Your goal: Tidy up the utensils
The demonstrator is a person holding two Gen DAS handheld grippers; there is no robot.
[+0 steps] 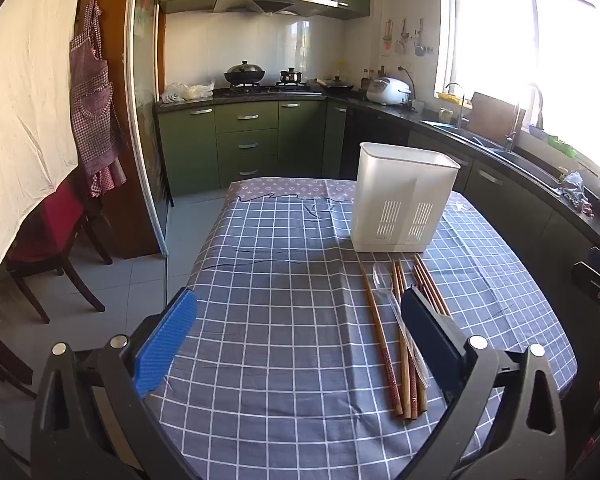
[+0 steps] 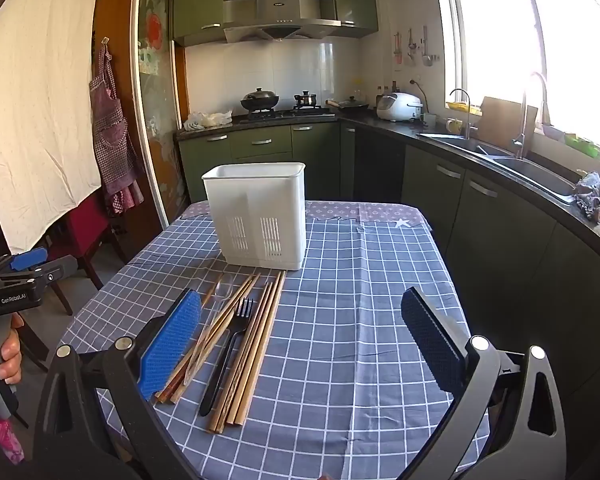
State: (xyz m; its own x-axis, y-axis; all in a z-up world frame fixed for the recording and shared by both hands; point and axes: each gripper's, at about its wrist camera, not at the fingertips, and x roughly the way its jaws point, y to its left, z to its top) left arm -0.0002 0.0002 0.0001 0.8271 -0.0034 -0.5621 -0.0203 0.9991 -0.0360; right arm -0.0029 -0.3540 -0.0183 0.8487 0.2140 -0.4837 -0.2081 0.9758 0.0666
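a white plastic utensil holder (image 2: 260, 216) with slotted vents low on its front stands upright and empty-looking. just in front of it lie wooden chopsticks (image 2: 256, 348), a clear plastic spoon (image 1: 384, 280) and a black plastic fork (image 2: 230, 344), side by side, pointing toward it.

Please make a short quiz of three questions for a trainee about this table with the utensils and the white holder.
1. True or false: the black fork already stands inside the white holder.
2. Which lies on the checked tablecloth in front of the holder? A) metal knives B) wooden chopsticks C) ceramic bowls
3. Fill in: the jaws of the left gripper and the right gripper both stand ____, with nothing between the pads.

Key:
1. False; the fork lies flat on the cloth among the chopsticks.
2. B; a clear plastic spoon lies there too.
3. open
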